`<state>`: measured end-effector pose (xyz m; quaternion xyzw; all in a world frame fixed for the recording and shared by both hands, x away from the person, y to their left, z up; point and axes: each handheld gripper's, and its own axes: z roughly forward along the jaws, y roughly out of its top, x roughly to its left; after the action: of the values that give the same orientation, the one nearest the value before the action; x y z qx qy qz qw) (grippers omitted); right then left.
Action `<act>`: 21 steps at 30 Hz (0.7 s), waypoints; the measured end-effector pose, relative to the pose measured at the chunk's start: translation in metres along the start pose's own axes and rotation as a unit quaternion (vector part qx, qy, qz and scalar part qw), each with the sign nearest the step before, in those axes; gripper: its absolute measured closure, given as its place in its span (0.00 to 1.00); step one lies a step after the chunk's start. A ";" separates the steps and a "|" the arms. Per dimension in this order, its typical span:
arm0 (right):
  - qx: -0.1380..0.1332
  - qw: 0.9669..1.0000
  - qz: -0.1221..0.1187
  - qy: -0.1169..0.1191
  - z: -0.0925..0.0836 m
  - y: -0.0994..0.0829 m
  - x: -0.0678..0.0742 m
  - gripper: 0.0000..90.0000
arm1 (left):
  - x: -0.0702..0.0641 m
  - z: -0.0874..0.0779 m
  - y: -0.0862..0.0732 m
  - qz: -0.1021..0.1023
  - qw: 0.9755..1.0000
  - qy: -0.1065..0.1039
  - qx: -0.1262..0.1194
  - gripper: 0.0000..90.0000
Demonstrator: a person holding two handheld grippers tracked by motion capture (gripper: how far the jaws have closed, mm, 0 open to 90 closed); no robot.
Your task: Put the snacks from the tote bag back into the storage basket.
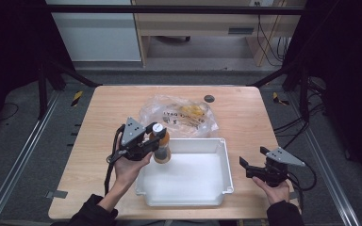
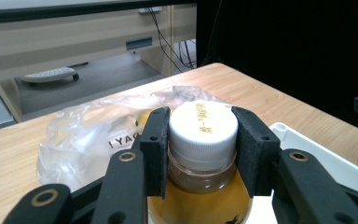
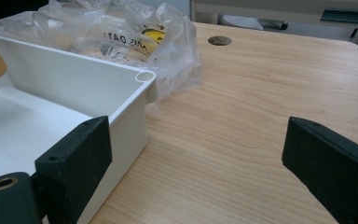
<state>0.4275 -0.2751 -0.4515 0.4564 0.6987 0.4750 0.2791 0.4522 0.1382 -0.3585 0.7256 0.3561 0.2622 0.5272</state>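
A small bottle (image 1: 161, 146) of amber liquid with a white cap (image 2: 203, 126) stands upright at the far left corner of the white tub (image 1: 224, 160). My left gripper (image 1: 156, 137) is shut on the bottle, its black pads pressed on both sides of the cap and neck. Whether the bottle's base touches the tub floor is hidden. My right gripper (image 1: 252, 162) rests open at the table's right, just beside the tub's right wall (image 3: 126, 121), with bare wood between its jaws.
A crumpled clear plastic bag (image 1: 179, 115) with yellow contents and black print lies behind the tub. A round dark grommet (image 1: 209, 98) sits near the table's far edge. Metal rails run along both sides of the table.
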 end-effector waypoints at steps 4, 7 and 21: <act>-0.001 1.000 0.001 0.000 -0.001 0.000 0.000 0.09 | -0.003 0.002 -0.005 -0.002 1.000 -0.003 0.006 0.65; -0.001 1.000 0.002 0.000 -0.001 0.000 0.000 0.09 | -0.006 0.004 -0.011 -0.001 1.000 -0.006 0.015 0.65; -0.003 1.000 0.000 0.000 -0.001 0.001 0.000 0.10 | -0.010 0.006 -0.029 0.002 0.999 -0.009 0.034 0.65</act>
<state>0.4266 -0.2753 -0.4504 0.4554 0.6974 0.4771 0.2804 0.4436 0.1323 -0.3875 0.7459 0.3589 0.2447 0.5049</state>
